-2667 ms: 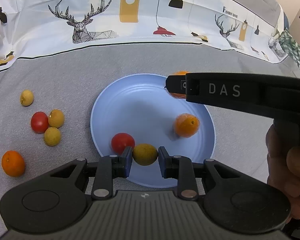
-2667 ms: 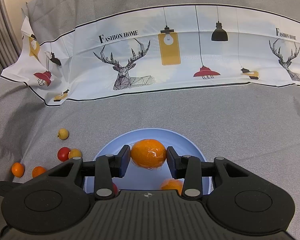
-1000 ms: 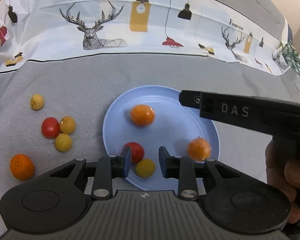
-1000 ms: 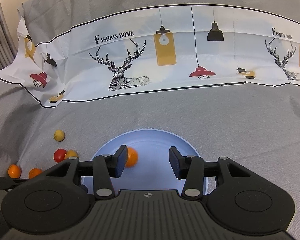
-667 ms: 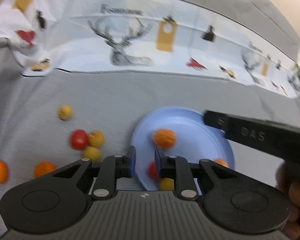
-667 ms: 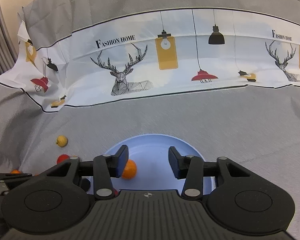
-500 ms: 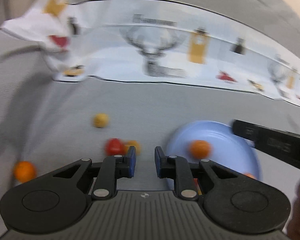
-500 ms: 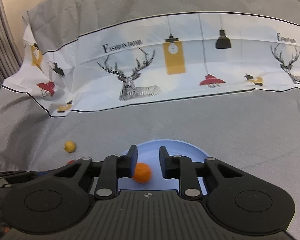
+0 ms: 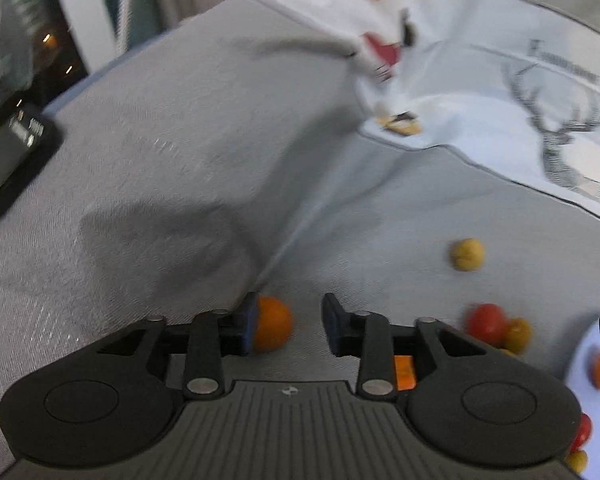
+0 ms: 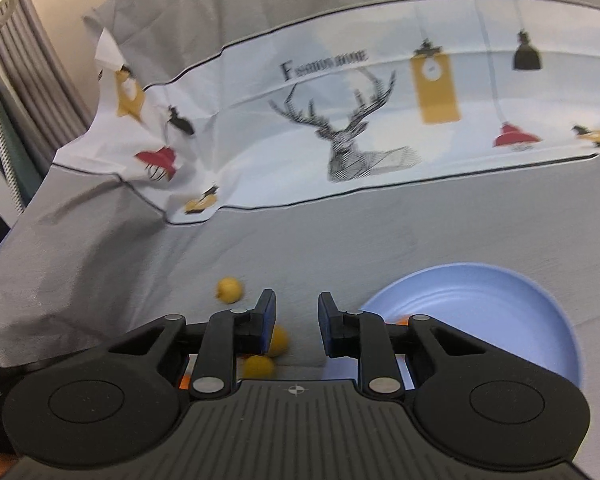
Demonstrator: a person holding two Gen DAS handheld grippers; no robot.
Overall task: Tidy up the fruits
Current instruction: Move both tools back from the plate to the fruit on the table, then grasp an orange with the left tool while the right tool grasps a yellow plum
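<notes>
One blue plate (image 10: 480,312), three oranges (image 9: 272,328) (one half hidden), two red tomatoes (image 9: 486,318), four yellow fruits (image 10: 229,290)

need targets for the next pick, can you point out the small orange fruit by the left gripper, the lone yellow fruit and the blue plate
small round orange fruit (image 9: 274,322): left wrist view, its exposed front.
lone round yellow fruit (image 9: 467,255): left wrist view, its middle.
round light blue plate (image 10: 500,304): right wrist view, bare inner surface.

A grey tablecloth (image 10: 380,232) covered the table. Along its far edge lay a white printed band (image 10: 380,128) showing a stag (image 10: 344,136), hanging lamps and "FASHION HOME" lettering. Beyond the left corner stood grey pleated curtains (image 10: 32,76).
</notes>
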